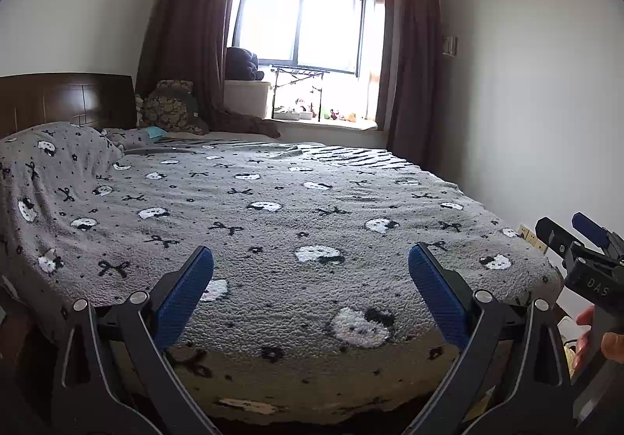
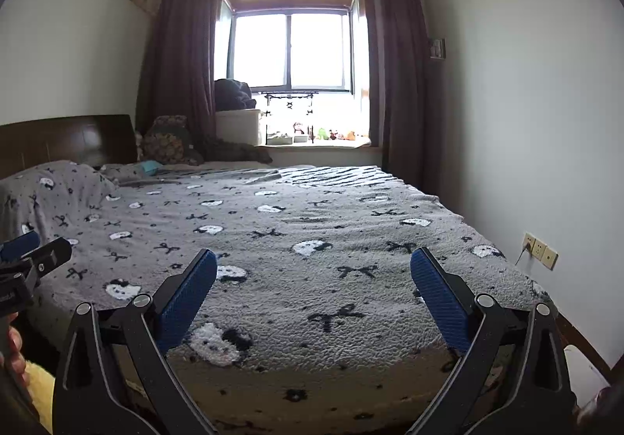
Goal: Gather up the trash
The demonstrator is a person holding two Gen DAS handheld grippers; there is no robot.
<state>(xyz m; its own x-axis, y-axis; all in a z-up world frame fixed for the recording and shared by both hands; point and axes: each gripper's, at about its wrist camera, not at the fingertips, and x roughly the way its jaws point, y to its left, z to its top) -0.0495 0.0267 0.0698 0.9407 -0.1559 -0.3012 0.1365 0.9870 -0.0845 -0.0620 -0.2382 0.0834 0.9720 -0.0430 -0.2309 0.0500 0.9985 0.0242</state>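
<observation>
Above bed (image 1: 312,209), both grippers' fingers (image 1: 187,290) spread, empty

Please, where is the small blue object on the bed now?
In both views the small blue object lies at the far left of the bed, beside the headboard and before the patterned cushion.

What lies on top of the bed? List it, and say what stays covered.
A grey patterned blanket covers the bed, humped at the headboard end; whatever makes the hump is hidden. A small teal item lies beyond it. No obvious trash shows.
</observation>
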